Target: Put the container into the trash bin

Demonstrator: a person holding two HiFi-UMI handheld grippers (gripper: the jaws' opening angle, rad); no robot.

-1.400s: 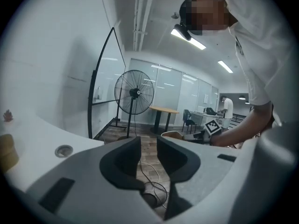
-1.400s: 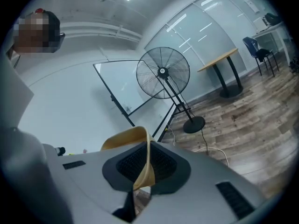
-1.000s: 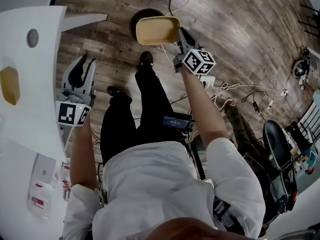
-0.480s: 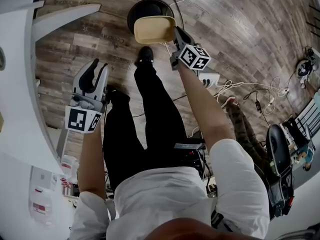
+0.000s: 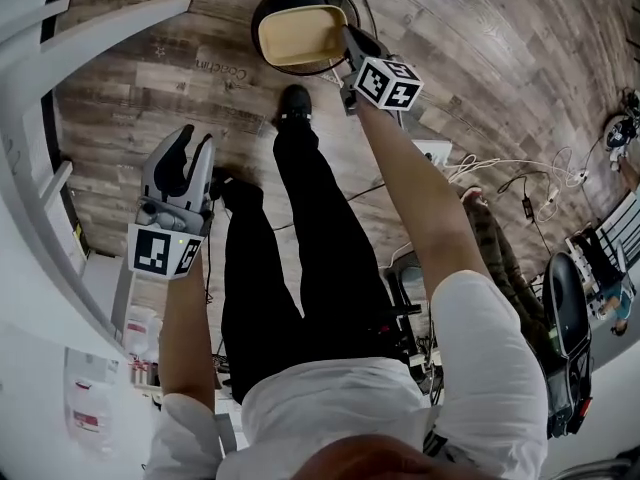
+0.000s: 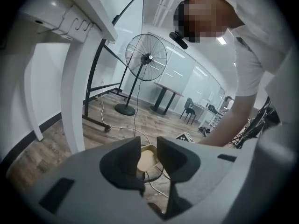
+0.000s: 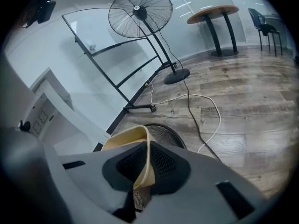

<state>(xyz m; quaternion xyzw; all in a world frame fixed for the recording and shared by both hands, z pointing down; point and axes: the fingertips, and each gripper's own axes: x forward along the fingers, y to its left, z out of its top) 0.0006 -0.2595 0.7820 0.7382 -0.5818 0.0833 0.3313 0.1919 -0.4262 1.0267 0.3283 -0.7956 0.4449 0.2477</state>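
Head view: my right gripper (image 5: pixel 348 40) holds the container (image 5: pixel 300 36) by its rim, over the trash bin (image 5: pixel 262 13). I judge letting go comes next.

Left gripper view: my left gripper (image 6: pixel 148 146) stands parted and empty.

Right gripper view: the jaws are clamped on that rim, with wooden floor (image 7: pixel 243 125), a cable (image 7: pixel 205 107) and a fan (image 7: pixel 140 10) beyond.

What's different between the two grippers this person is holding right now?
The right gripper is shut on the rim of a tan container; the left gripper is open, with nothing between its jaws. The right gripper reaches out over the black trash bin, while the left gripper hangs nearer the person's legs, beside the white table. Both carry a cube with square markers.
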